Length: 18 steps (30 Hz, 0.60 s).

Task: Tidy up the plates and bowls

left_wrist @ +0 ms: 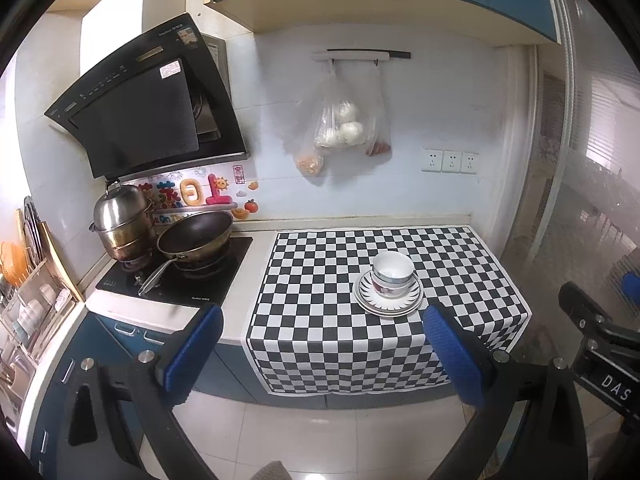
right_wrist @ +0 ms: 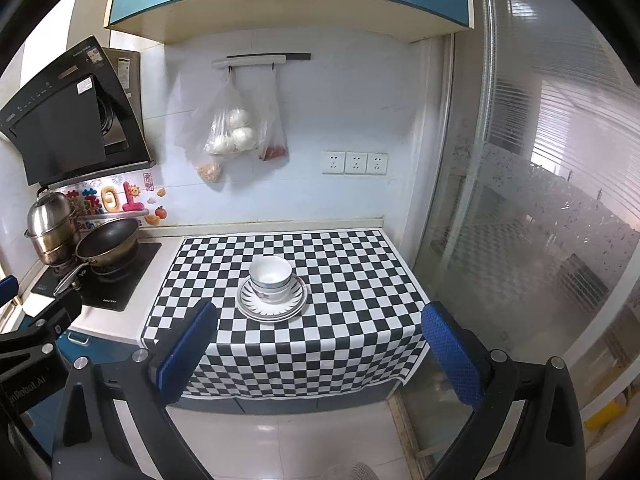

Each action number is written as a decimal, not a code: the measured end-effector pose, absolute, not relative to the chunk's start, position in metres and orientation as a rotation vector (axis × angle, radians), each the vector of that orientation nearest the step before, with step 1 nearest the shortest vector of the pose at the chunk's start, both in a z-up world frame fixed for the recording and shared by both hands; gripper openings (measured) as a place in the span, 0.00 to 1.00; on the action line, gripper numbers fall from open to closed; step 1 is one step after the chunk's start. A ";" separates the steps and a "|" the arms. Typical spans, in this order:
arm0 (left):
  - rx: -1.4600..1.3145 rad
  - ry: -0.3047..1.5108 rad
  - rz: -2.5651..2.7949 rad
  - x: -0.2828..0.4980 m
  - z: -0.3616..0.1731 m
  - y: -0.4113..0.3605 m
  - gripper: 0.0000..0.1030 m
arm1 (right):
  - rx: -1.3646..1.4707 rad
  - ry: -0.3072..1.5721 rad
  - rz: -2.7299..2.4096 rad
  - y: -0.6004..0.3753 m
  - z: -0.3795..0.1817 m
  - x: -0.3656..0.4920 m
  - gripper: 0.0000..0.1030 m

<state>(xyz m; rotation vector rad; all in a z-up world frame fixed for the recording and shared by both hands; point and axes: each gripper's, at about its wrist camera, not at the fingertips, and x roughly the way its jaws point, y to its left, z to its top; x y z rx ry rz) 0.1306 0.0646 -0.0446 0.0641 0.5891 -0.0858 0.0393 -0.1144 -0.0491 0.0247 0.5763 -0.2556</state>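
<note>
Left wrist view: the left gripper (left_wrist: pixel 322 354) is spread wide and empty; right of centre, stacked bowls (left_wrist: pixel 393 273) sit on plates (left_wrist: pixel 388 300). Right wrist view: the right gripper (right_wrist: pixel 318 350) gapes empty; the stack sits mid-frame. Likely glazed ceramic: stiff, slippery, breakable; pinch a rim.

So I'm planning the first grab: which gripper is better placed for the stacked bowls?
Right gripper, marginally: the bowls sit nearly centred between its open fingers; they sit off-centre for the left gripper.
</note>
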 end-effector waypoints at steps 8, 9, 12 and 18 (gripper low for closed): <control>0.060 0.575 -0.071 0.126 -0.042 0.065 1.00 | 0.023 0.579 -0.246 -0.117 -0.049 0.039 1.00; 0.061 0.574 -0.072 0.127 -0.042 0.065 1.00 | 0.024 0.578 -0.246 -0.117 -0.048 0.039 1.00; 0.064 0.575 -0.071 0.126 -0.042 0.062 1.00 | 0.023 0.577 -0.247 -0.119 -0.048 0.039 1.00; 0.068 0.575 -0.070 0.126 -0.043 0.061 1.00 | 0.029 0.578 -0.245 -0.121 -0.048 0.038 1.00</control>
